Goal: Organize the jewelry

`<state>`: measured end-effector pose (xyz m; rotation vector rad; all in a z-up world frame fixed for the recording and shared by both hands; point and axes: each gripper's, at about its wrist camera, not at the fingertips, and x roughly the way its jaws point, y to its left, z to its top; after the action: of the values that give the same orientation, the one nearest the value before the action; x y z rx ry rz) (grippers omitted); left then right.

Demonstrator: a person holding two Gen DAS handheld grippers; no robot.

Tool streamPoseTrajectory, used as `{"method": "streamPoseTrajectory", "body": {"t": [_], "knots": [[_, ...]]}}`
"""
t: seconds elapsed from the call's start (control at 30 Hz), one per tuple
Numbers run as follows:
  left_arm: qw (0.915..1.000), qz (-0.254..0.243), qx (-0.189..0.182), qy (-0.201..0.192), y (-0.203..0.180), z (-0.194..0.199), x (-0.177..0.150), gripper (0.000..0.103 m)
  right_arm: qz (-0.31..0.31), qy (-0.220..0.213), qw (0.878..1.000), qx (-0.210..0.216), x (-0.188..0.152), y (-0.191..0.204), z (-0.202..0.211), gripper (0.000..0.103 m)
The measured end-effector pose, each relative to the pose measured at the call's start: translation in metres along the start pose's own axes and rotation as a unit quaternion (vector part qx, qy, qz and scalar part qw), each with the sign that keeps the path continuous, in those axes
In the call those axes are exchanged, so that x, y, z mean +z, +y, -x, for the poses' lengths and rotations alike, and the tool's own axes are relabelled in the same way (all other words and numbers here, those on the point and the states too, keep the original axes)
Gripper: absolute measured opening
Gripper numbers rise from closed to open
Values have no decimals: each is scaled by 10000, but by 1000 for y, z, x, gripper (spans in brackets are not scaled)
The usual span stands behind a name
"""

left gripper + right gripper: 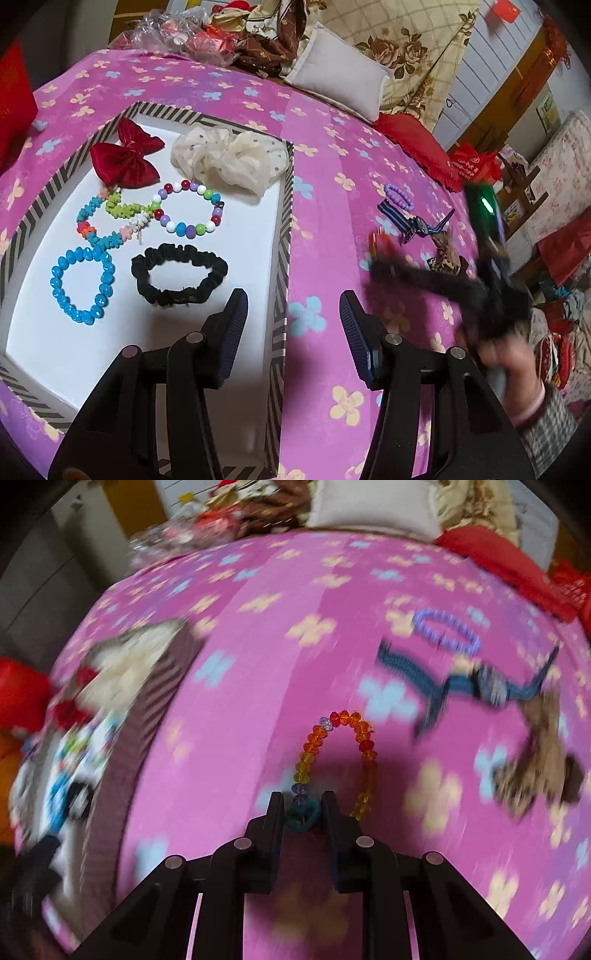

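Note:
A white tray with a striped rim (282, 229) lies on the pink flowered bedspread and holds a red bow (123, 155), a cream scrunchie (229, 158), a multicoloured bead bracelet (186, 210), a floral bracelet (107, 218), a blue bead bracelet (83, 286) and a black scrunchie (179, 275). My left gripper (293, 317) is open and empty over the tray's right rim. My right gripper (303, 814) is shut on an orange and yellow bead bracelet (338, 757) and holds it above the bedspread. It shows blurred in the left wrist view (380, 251).
On the bedspread right of the tray lie a purple bead bracelet (397, 195), a blue striped ribbon (412, 221) and a brown patterned bow (445, 254). A white pillow (340, 77) and a red cushion (413, 144) lie at the far edge.

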<state>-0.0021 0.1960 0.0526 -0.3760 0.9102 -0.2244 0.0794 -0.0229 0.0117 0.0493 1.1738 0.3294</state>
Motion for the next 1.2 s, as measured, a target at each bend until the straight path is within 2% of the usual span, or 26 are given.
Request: {"method": "streamPoseTrajectory", "body": {"t": [0.07, 0.2, 0.3, 0.43, 0.53, 0.63, 0.77, 0.93, 1.03, 1.2], "knots": [[10000, -22, 18, -14, -1, 1, -1, 51, 48, 116, 9996, 249, -28, 4, 10, 20], [9998, -176, 58, -44, -9, 5, -6, 51, 50, 119, 9995, 304, -68, 2, 31, 27], [9992, -368, 115, -66, -20, 6, -12, 51, -178, -250, 9994, 131, -86, -16, 57, 29], [9984, -558, -20, 84, -36, 3, -22, 51, -523, -557, 9968, -216, -86, -51, 80, 34], [9970, -716, -148, 236, -52, -3, -31, 51, -790, -742, 9929, -486, -78, -73, 88, 34], [9939, -1036, -116, 366, -71, -15, -42, 51, -1080, -932, 9871, -733, -62, -95, 88, 34], [9891, -1348, -134, 585, -87, -32, -54, 51, -1245, -973, 9855, -620, -39, -111, 85, 34], [9889, -1294, -203, 697, -84, -43, -55, 51, -803, -947, 9911, -472, 18, -85, 66, 34], [9892, -1238, -231, 753, -80, -48, -54, 51, -700, -866, 9916, -657, 50, -78, 44, 34], [9883, -1230, -294, 855, -76, -53, -51, 51, -806, -638, 9906, -901, 74, -80, 7, 34]]}}
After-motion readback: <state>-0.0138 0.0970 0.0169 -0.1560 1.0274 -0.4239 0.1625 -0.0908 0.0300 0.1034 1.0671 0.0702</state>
